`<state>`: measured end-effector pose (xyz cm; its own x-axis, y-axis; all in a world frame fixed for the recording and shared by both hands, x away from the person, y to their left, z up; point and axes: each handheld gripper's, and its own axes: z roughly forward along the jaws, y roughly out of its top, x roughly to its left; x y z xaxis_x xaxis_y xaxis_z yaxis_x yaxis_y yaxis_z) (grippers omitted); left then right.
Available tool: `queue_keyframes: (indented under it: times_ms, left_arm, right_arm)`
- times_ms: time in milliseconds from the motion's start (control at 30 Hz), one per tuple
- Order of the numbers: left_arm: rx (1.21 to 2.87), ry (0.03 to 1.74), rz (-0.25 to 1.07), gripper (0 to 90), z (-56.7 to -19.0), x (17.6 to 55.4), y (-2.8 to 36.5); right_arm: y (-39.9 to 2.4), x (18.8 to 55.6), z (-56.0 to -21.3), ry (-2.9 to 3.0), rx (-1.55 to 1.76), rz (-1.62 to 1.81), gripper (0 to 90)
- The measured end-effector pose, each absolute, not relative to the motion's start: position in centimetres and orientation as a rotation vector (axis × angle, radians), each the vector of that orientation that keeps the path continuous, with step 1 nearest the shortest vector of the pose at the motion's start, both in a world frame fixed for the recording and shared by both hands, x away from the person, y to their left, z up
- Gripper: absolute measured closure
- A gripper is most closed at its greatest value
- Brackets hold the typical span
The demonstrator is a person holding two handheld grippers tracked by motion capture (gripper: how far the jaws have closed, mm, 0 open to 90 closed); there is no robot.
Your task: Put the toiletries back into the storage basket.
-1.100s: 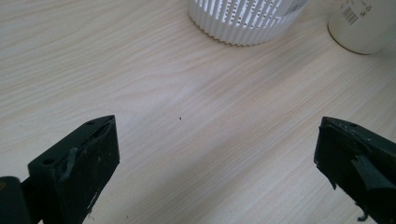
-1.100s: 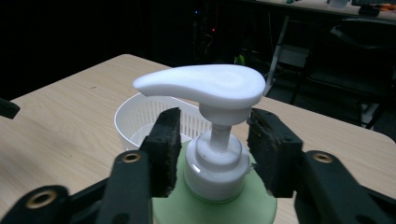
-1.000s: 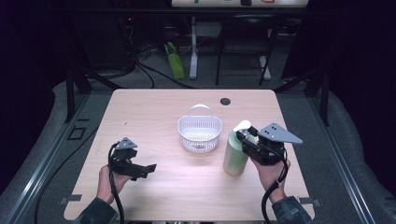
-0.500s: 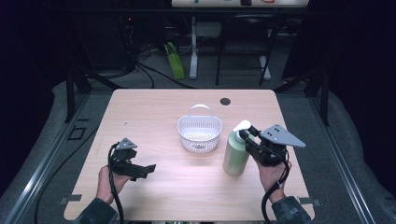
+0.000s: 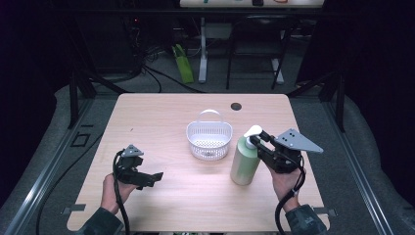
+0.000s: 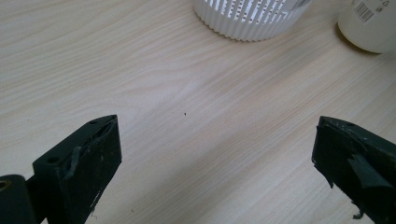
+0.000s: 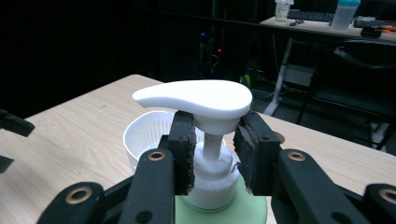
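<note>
Two grippers low over the table (image 5: 161, 117).
Right gripper (image 5: 255, 142) level, jaws just closed, clamped on bottle (image 5: 244, 164) neck; left gripper (image 5: 154, 177) near left, jaws apart, empty.

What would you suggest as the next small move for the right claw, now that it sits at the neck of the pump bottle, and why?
Probably lift straight up a little. The right claw is shut on the white collar of the pump bottle, which stands upright on the table beside the white basket. A small lift would test the grip before carrying it to the basket.
</note>
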<state>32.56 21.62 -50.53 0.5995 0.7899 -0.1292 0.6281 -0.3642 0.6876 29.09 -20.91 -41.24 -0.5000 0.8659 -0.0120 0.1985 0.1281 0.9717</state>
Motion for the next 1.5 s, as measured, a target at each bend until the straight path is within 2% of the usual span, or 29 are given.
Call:
queue_keyframes:
  times_ms: [833, 1500]
  left_arm:
    - [2.131, 1.121, 0.293, 1.7, -50.7, 32.6, 21.6]
    - [2.118, 1.138, 0.299, 0.1, -50.7, 32.6, 21.7]
  right_arm:
    - [-21.5, 29.5, -40.5, 1.752, 1.055, 1.511, 68.2]
    - [-21.6, 30.2, -38.3, 1.744, 1.027, 1.515, 68.1]
